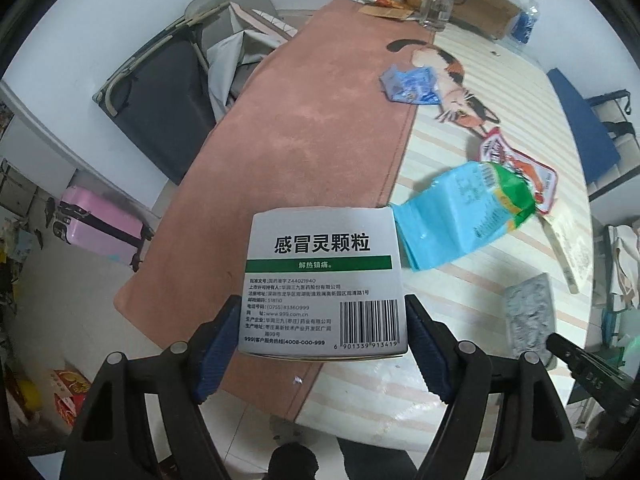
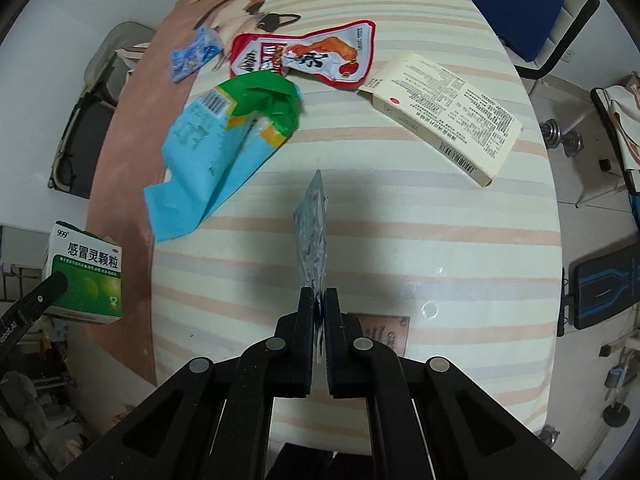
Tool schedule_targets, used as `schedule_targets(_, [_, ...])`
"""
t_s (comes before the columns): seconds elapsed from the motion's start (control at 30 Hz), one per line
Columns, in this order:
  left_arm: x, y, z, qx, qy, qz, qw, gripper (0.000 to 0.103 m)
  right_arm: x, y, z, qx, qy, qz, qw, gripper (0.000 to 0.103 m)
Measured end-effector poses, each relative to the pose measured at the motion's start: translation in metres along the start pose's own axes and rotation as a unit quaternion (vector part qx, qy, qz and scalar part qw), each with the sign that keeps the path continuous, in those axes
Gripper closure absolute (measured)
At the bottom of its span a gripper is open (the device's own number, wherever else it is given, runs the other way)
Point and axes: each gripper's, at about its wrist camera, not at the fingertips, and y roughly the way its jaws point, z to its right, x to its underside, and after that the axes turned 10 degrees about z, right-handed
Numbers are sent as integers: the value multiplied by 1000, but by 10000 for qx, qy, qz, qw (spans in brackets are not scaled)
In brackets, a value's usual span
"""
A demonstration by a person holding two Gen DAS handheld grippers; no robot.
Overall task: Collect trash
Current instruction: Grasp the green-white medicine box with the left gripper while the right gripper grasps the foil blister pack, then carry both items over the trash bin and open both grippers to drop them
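Observation:
My left gripper is shut on a white and green medicine box, held by its two sides above the table's near edge; the same medicine box shows at the left of the right wrist view. My right gripper is shut on a silvery blister pack, held edge-on above the striped cloth. That blister pack appears at the right of the left wrist view. On the table lie a blue and green bag, a red snack wrapper, a cream carton and a small blue wrapper.
The round table has a striped cloth with a pink mat along its left side. Bottles and a cardboard box stand at the far end. A dark folding chair and a pink suitcase are on the floor at left.

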Motion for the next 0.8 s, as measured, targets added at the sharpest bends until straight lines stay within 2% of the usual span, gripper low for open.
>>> schedule_targets(0.23, [25, -31, 5, 146, 233, 151, 9995, 27, 23, -17, -13, -210, -126, 55, 9997, 99])
schedule_targets(0.47, [64, -61, -6, 564, 598, 214, 9964, 27, 70, -51, -24, -292, 123, 278, 9991, 99])
schedule_targets(0.57, [88, -68, -16, 824, 873, 153, 9927, 27, 99, -68, -27, -259, 327, 448, 9981, 99])
schedule_targets(0.63, [107, -72, -25, 990, 1062, 98, 9894, 27, 130, -81, -28, -221, 578, 530, 9967, 99])
schedule_targets(0.8, [156, -67, -51, 1257, 1257, -166, 9839, 27, 208, -85, -33, -149, 991, 394, 9942, 99])
